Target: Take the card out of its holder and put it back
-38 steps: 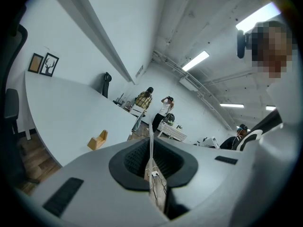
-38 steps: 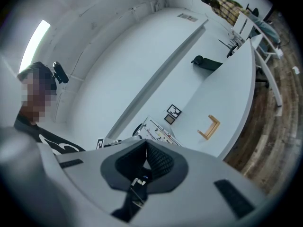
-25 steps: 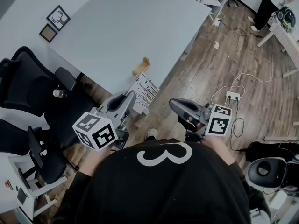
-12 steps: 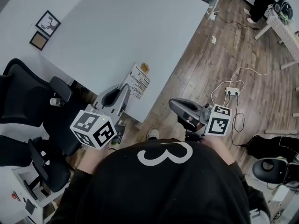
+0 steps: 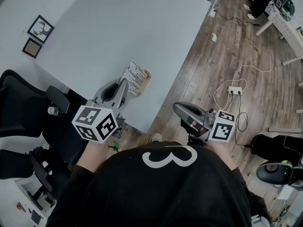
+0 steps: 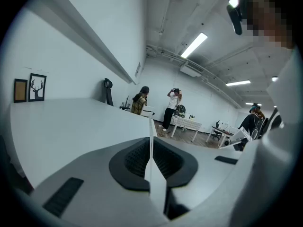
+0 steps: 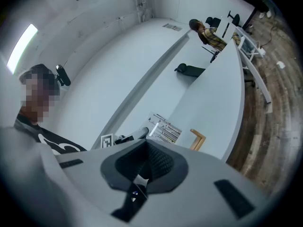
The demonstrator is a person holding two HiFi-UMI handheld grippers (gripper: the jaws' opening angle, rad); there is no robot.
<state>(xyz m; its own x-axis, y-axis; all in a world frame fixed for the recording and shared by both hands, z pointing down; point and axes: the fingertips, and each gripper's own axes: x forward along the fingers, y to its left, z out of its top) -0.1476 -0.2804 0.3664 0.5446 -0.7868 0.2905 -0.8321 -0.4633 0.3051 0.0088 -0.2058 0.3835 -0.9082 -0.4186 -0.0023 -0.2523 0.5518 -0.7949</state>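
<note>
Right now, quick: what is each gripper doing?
Left gripper: closed on the card.
Right gripper: closed, nothing in it.

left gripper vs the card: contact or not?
Touching. In the left gripper view the card runs edge-on as a thin white strip between the dark pads of the left gripper, which are closed on it with no gap.

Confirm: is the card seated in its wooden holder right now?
No, the card is pinched in the left claw, clear of the wooden holder, which stands empty beside it on the table.
</note>
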